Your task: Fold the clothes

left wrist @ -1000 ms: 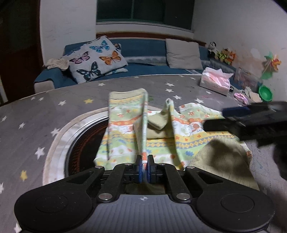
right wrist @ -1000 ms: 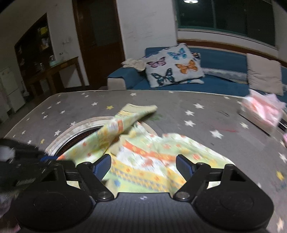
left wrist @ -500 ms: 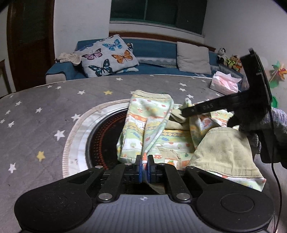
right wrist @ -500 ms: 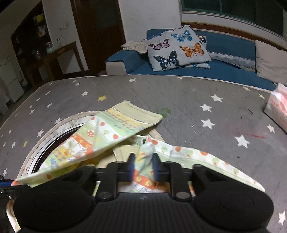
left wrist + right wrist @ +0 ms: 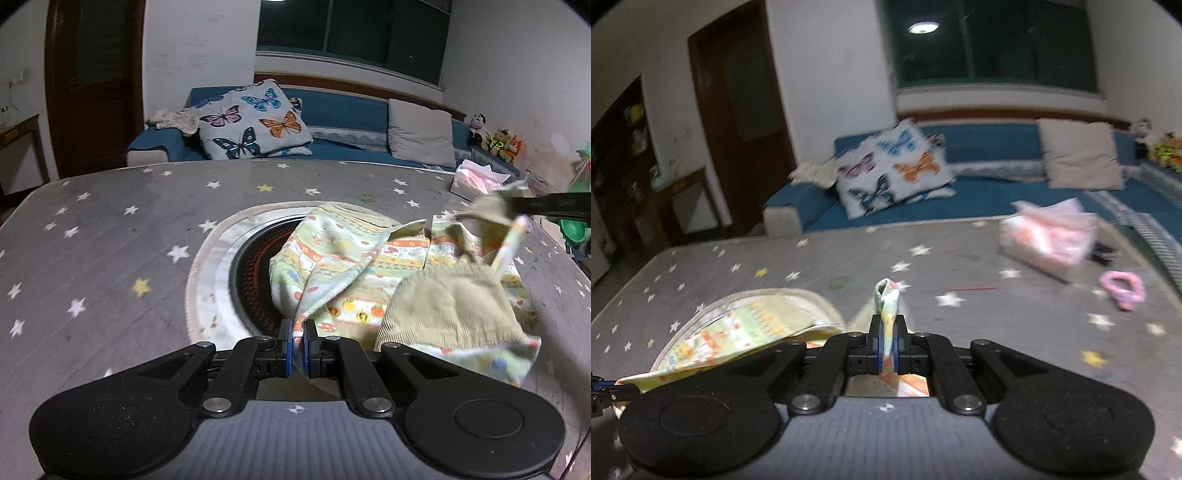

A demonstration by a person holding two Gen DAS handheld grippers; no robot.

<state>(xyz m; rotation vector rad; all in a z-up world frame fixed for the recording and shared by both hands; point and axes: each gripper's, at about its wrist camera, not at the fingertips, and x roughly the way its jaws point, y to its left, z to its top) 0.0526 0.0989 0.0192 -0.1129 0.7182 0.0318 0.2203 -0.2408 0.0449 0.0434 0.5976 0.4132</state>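
Note:
A small patterned garment (image 5: 343, 258), pale green and yellow with an olive ribbed lining (image 5: 447, 306), lies crumpled on the grey star-print table (image 5: 110, 240), partly over a round dark inset (image 5: 251, 273). My left gripper (image 5: 297, 341) is shut on a near fold of the garment. My right gripper (image 5: 888, 349) is shut on another edge of the garment (image 5: 886, 299) and holds it lifted; it shows at the right of the left wrist view (image 5: 546, 205), raised above the table. The garment also shows low in the right wrist view (image 5: 746, 332).
A pink tissue pack (image 5: 1049, 236) and a pink ring toy (image 5: 1123, 291) lie on the table's right side. A blue sofa (image 5: 351, 144) with a butterfly pillow (image 5: 255, 122) stands behind. A green bowl (image 5: 572, 229) sits at the far right edge.
My right gripper closed on the garment's edge and has lifted it up and to the right. My left gripper stayed shut on its fold and drew back to the left.

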